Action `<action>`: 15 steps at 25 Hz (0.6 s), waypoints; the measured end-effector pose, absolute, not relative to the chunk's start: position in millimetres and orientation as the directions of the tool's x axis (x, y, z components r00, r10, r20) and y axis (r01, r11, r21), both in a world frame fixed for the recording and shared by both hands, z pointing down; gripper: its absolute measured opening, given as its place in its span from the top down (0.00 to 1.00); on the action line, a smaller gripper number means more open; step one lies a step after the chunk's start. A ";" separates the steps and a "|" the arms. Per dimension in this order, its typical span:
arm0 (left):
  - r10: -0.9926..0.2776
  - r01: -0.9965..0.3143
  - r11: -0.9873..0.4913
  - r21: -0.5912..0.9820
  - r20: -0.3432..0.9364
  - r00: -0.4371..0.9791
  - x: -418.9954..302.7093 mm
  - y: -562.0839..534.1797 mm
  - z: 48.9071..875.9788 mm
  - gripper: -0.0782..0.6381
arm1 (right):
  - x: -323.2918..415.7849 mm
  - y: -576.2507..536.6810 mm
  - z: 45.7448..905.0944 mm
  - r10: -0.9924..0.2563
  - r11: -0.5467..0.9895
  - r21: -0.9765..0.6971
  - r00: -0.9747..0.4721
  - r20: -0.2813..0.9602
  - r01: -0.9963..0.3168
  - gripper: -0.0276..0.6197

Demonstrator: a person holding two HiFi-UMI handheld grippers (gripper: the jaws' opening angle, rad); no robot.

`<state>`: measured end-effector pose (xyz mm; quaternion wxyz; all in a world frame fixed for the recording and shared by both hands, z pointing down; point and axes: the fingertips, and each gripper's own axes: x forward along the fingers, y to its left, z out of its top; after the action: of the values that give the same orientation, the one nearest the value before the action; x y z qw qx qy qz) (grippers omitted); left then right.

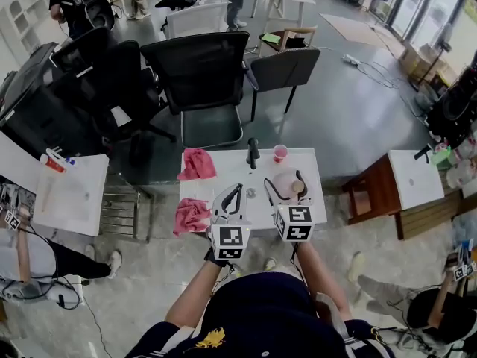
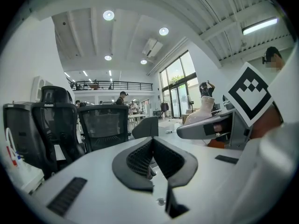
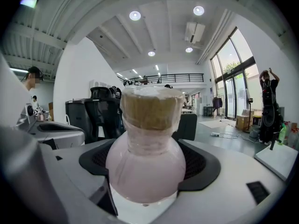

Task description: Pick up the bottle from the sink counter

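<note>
The bottle [image 3: 145,164], a round pink flask with a wrapped cork top, sits between the jaws of the right gripper [image 1: 285,179]. The dark pads are pressed to either side of its belly. We judge the grasp made and the main part of the job done. What we cannot settle from overhead is whether the base is clear of the sink counter [image 1: 231,177]; it may be just above the white top or resting on it. If it is resting, one clean lift remains.

The left gripper [image 2: 152,140] hangs beside the right one with its jaw tips drawn together and nothing between them, taking no part.

The counter is a small white unit. It carries a black tap [image 1: 253,154] at the back, a pink cup [image 1: 280,153] just right of the tap, and a pink cloth [image 1: 197,164] at the back left. A second cloth [image 1: 191,216] lies at the front left corner, near the idle tool.

Around it is a large, bright workroom with a grey floor [image 1: 350,118], black office chairs [image 1: 201,73] behind the counter and tall windows [image 3: 233,83] on one side. Other white units stand left and right, and several people are at work around the edges.
</note>
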<state>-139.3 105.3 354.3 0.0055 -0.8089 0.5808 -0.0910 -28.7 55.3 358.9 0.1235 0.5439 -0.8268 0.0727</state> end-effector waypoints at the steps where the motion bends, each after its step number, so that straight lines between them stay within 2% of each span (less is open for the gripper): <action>1: -0.941 -0.939 -0.324 -0.112 0.145 0.307 -135.4 104.8 354.3 0.87 | -26.8 55.9 357.2 -0.878 0.406 0.011 -0.386 0.284 -0.914 0.29; 15: -0.941 -0.939 -0.330 -0.100 0.115 0.319 -81.1 104.4 318.5 0.87 | 20.1 70.8 319.4 -0.859 0.460 -0.007 -0.448 0.247 -0.888 0.29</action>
<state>-81.1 104.4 318.5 0.0073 -0.8120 0.5787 -0.0758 20.1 70.8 319.4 0.1047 0.5150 -0.8481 0.0675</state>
